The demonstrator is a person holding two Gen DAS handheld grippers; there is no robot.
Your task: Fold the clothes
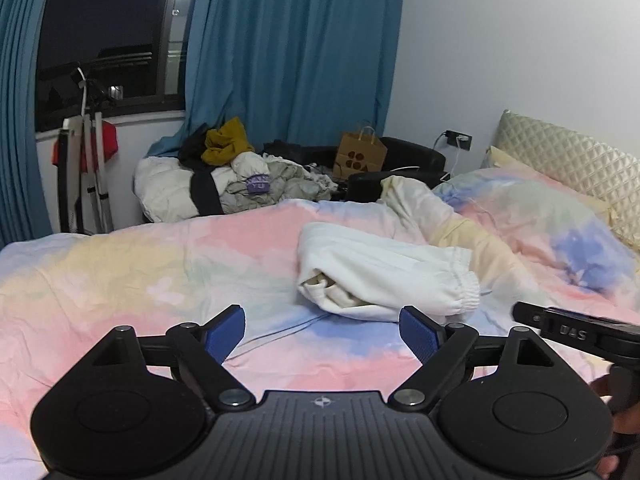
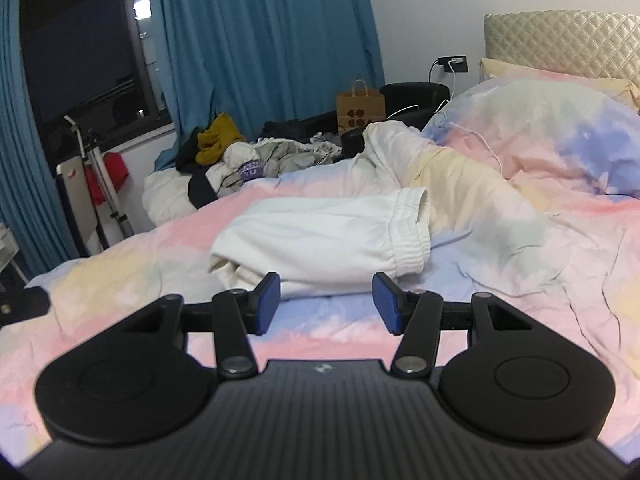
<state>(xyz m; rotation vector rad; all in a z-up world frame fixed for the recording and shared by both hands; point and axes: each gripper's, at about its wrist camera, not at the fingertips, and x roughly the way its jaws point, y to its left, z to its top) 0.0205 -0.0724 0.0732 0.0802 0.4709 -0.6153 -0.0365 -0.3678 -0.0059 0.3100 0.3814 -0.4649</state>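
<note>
A white garment with an elastic waistband, folded into a thick bundle, lies on the pastel bedspread; it also shows in the right wrist view. My left gripper is open and empty, just in front of the bundle's near edge. My right gripper is open and empty, close to the bundle's near edge, not touching it. Part of the right gripper's body shows at the right of the left wrist view.
A pile of unfolded clothes lies beyond the bed's far edge, under blue curtains. A brown paper bag and a black stool stand by the wall. Pillows and a quilted headboard are at the right. A folded stand stands by the window.
</note>
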